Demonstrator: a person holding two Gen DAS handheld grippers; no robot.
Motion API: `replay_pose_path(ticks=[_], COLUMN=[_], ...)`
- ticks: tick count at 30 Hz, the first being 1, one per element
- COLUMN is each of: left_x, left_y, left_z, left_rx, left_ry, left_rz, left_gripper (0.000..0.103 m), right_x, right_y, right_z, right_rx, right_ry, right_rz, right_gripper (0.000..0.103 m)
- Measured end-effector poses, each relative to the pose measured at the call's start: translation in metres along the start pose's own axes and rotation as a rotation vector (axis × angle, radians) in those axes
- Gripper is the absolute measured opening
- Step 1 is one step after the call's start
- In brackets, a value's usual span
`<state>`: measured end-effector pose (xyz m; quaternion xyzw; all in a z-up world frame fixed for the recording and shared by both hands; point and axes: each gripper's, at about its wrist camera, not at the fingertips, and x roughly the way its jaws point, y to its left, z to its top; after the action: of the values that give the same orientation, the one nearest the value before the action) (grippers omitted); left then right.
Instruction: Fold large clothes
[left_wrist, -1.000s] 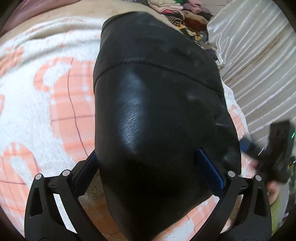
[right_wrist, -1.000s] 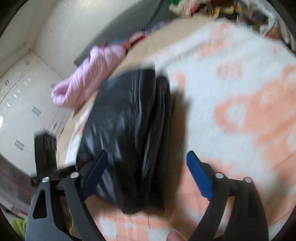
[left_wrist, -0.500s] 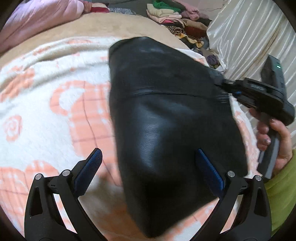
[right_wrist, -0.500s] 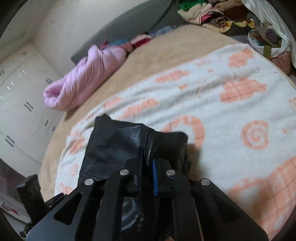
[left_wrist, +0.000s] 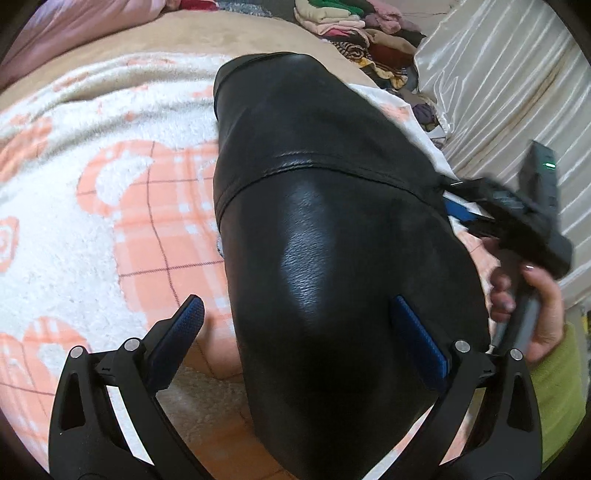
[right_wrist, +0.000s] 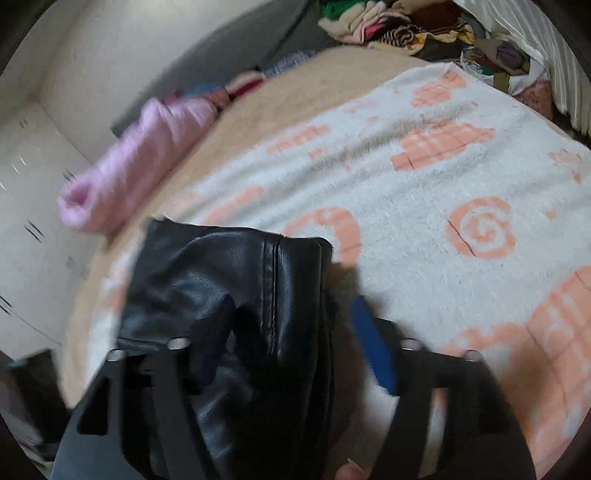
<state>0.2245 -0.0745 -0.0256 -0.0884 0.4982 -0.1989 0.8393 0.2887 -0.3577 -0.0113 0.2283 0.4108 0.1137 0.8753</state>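
A folded black leather garment (left_wrist: 325, 236) lies on a white blanket with orange shapes (left_wrist: 92, 206). My left gripper (left_wrist: 306, 332) is open, its jaws wide apart just above the garment's near end, one pad over the blanket and one over the leather. My right gripper (right_wrist: 295, 332) is open over the garment's edge (right_wrist: 229, 280), its blue pad (right_wrist: 373, 347) beside the leather; this view is blurred. The right gripper also shows in the left wrist view (left_wrist: 517, 214), at the garment's right edge.
A rolled pink quilt (right_wrist: 136, 170) lies at the bed's far side. A heap of mixed clothes (left_wrist: 354, 33) sits beyond the bed. A pale striped curtain (left_wrist: 498, 92) hangs on the right. White cupboards (right_wrist: 26, 192) stand on the left.
My right gripper shut on the garment's edge half a second ago and has now opened again. The left gripper stayed open and shifted slightly over the garment.
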Motion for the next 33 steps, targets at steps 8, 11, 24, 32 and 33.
replay_pose_path(ticks=[8, 11, 24, 32, 33], left_x=[-0.005, -0.007, -0.013, -0.028, -0.03], left_y=[-0.01, -0.015, -0.023, -0.031, -0.033], left_z=[0.002, 0.004, -0.007, -0.01, -0.011], left_rx=[0.031, 0.047, 0.081, 0.09, 0.092], left_ry=[-0.016, -0.018, -0.021, -0.048, -0.053], left_rz=[0.042, 0.057, 0.103, 0.144, 0.15], left_gripper=[0.095, 0.095, 0.095, 0.095, 0.095], right_x=[-0.04, -0.041, -0.031, -0.078, -0.082], right_y=[0.015, 0.01, -0.007, 0.017, 0.018], right_z=[-0.037, -0.053, -0.095, -0.094, -0.095], right_rx=[-0.045, -0.042, 0.053, -0.036, -0.044], right_ry=[-0.002, 0.025, 0.107, -0.039, -0.049], right_rz=[0.034, 0.029, 0.052, -0.056, -0.069], right_gripper=[0.095, 0.095, 0.079, 0.099, 0.099])
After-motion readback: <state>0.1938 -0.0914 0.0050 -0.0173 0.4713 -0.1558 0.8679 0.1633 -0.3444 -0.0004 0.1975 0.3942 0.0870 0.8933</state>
